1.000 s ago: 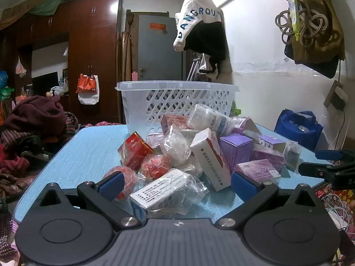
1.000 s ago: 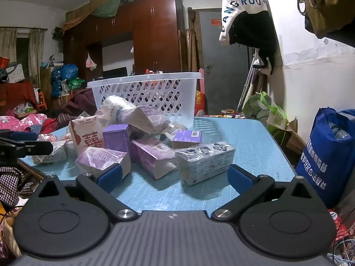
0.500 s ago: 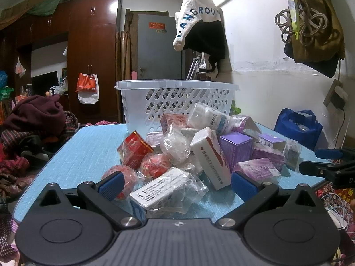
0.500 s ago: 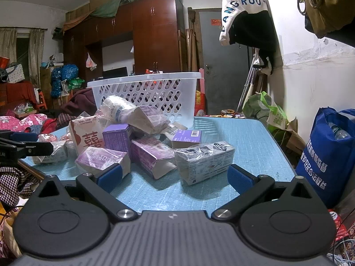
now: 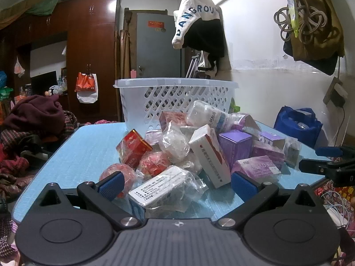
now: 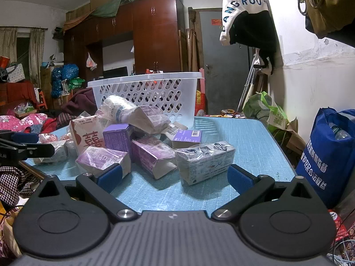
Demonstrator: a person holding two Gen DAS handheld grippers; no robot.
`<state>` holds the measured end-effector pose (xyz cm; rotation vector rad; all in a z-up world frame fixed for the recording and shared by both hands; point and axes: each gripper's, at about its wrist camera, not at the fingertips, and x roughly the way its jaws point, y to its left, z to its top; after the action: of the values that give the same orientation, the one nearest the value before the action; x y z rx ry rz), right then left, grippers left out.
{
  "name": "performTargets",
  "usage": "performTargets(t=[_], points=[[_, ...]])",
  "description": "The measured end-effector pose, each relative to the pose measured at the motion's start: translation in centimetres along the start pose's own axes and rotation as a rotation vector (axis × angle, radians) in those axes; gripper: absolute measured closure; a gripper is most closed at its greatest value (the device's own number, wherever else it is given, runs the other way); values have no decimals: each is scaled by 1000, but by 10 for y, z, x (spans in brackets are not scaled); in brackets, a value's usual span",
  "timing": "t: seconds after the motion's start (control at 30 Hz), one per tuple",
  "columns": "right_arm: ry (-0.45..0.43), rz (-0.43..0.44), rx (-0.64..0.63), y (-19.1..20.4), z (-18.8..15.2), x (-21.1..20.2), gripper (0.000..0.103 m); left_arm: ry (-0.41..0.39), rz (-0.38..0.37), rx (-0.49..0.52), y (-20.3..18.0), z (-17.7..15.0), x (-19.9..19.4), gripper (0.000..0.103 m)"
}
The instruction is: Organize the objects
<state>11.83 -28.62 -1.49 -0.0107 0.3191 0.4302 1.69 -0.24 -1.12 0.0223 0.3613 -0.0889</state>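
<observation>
Nothing shifting vs a sec ago; both grippers hanging wide, empty; L gripper [image 5: 176, 182] near side of pile [image 5: 199, 146], R gripper [image 6: 174, 174] likewise; basket [image 5: 175, 102] behind pile, w/ sorting prob not begun yet

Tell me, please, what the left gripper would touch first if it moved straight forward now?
Probably the plastic-wrapped white box, lying between the open fingers of the left gripper, nearest in the pile. Depth is hard to judge.
</observation>
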Motion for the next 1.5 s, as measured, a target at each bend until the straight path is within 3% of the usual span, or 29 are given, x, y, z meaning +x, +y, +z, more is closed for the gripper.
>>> performTargets(t=[1.1,1.37,1.5], points=[[-6,4,0,-2,-1,-1,0,4,3,3,0,-2,1,0],[1,-9,22,-15,-9,8,0,-49,-10,-15,25,-12,-4,1],[-20,-2,36,-23,-8,14,0,-39,-33,5,30,-15,-1,3]])
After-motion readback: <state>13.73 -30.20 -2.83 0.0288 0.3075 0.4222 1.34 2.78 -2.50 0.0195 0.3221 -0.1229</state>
